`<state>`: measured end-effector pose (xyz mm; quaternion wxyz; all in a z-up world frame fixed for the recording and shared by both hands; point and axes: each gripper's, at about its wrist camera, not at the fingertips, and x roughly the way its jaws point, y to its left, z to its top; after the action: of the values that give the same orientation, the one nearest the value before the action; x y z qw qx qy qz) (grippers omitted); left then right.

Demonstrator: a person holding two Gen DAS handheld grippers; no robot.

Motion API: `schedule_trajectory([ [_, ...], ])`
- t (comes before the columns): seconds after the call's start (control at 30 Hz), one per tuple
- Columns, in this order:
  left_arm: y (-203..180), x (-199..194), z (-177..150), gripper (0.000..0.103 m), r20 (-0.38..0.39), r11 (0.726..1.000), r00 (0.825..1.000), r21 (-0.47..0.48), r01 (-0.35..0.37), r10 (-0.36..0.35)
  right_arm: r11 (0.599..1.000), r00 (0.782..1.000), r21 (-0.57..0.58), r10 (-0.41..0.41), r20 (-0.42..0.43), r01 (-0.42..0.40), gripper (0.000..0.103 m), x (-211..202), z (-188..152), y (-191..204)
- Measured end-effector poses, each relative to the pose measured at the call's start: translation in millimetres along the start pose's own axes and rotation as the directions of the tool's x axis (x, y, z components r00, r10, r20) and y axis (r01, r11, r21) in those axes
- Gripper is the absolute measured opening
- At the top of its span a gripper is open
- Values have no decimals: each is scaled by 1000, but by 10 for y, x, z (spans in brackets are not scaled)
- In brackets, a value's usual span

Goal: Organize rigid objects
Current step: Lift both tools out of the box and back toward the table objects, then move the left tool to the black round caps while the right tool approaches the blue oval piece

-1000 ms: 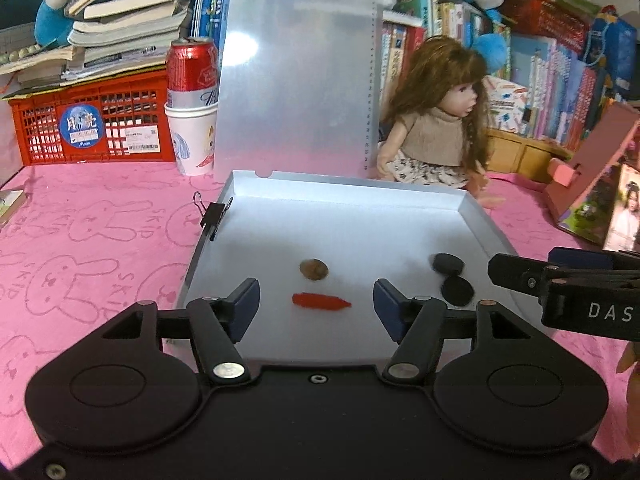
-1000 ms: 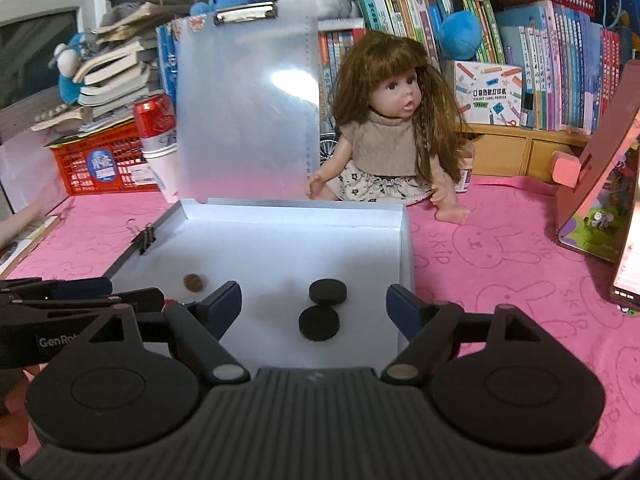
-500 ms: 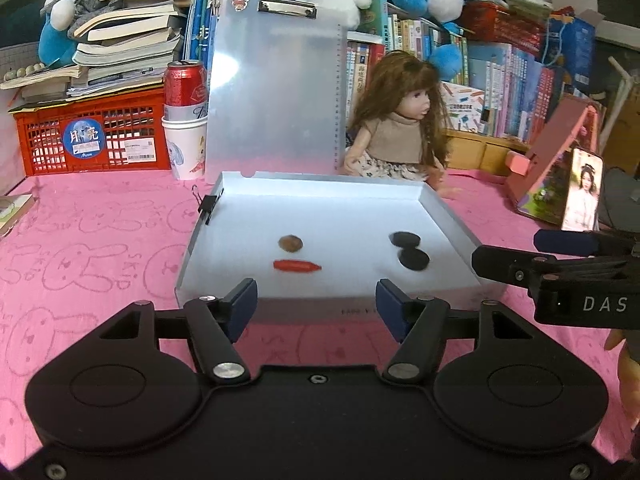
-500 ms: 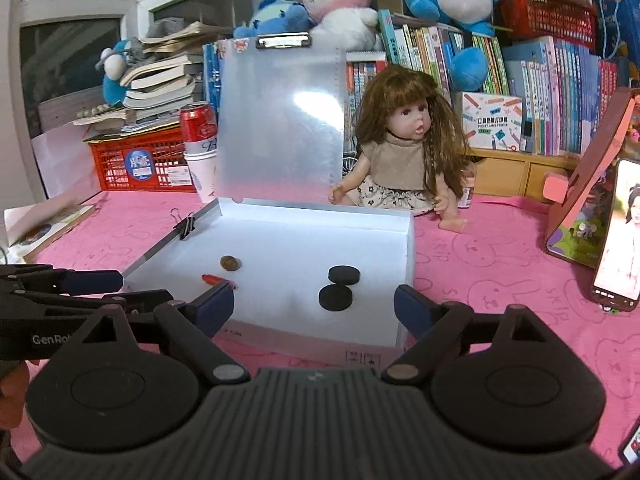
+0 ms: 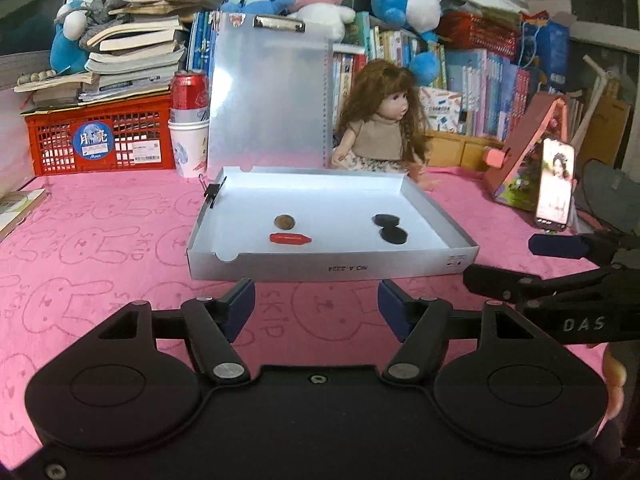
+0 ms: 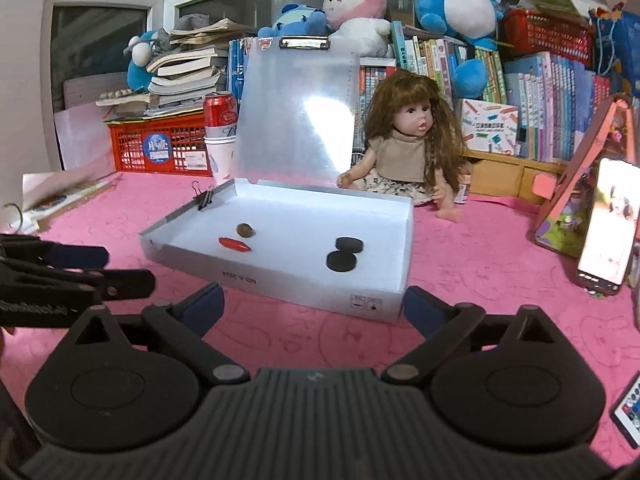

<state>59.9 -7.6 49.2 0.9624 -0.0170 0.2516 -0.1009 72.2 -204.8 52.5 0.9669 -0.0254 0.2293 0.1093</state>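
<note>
Black discs (image 6: 340,261), brown nut (image 6: 245,230), red piece (image 6: 234,244) lie loose in shallow white box (image 5: 332,268) on pink table (image 5: 100,248) | likely light, hard, slippery; pinch across edges | left gripper (image 5: 316,308) spread, empty | right gripper (image 6: 313,307) just widened, empty

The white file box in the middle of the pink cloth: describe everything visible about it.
The white file box is a shallow rectangular tray of thin plastic or card, lying flat on the pink cloth. Its translucent lid stands upright at the back, with a metal clip at its top. A black binder clip grips the left wall. The front wall has a notch and small printed text. Inside lie a brown round piece, a red oblong piece and two black discs. Neither gripper touches it.
</note>
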Motion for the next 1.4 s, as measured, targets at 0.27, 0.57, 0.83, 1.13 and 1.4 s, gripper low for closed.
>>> schedule_trajectory([
  [0.27, -64, -204, -163, 74, 42, 998, 999, 54, 12, -14, 1000, 1000, -1, 3, 16, -3, 103, -128, -115, 47],
  [0.57, -19, -259, -336, 75, 11, 999, 1000, 46, 8, -8, 1000, 1000, 1, 10, 9, -10, 103, -210, -280, 87],
  [0.83, -9, -331, -512, 76, -4, 997, 1000, 72, -6, 6, 1000, 1000, 8, 10, 12, -10, 103, -281, -444, 73],
  [1.13, 55, -347, -616, 75, -21, 998, 999, 57, -40, 41, 1000, 1000, -29, -2, -2, 2, 103, -296, -532, 111],
  [1.4, 151, -359, -687, 59, -43, 998, 998, 39, -44, 46, 1000, 999, 3, 9, -37, -9, 97, -267, -571, 124],
])
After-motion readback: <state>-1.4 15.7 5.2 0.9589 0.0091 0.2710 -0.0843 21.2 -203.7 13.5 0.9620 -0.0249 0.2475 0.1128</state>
